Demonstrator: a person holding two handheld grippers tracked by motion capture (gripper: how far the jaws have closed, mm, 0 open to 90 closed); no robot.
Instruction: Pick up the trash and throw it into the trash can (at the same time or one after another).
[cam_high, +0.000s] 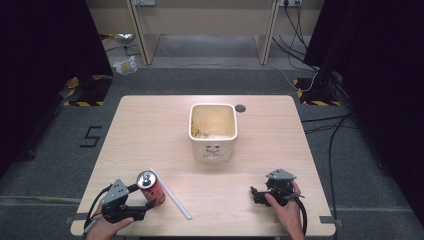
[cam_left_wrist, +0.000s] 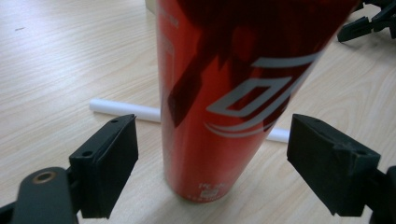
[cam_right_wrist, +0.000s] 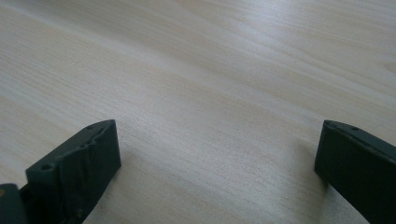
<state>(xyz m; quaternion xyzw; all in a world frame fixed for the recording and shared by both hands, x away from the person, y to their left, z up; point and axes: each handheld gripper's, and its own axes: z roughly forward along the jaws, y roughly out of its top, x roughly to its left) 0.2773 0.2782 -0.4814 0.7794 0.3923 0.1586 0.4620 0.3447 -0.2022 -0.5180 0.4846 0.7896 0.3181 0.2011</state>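
Red can (cam_high: 151, 189) is seen upright near the front left corner of the pale wooden bench (cam_high: 150, 130), standing between the wide-spread jaws of the left tongs (cam_high: 142, 201). In the left gripper view the can (cam_left_wrist: 224, 102) rises between the two black jaws, with a clear gap of bench on either side, so nothing is gripped. A white straw (cam_high: 172, 194) is laid flat just beside the can, running diagonally toward the front edge; in the left gripper view it (cam_left_wrist: 126, 109) passes behind the can's base. A cream square tub (cam_high: 212, 131), open at the top, is placed at the middle of the bench, well apart from the can. The right tongs (cam_high: 256, 194) are held low near the front right corner by a hand (cam_high: 287, 212). In the right gripper view their jaws are spread wide over bare wood, with nothing between them.
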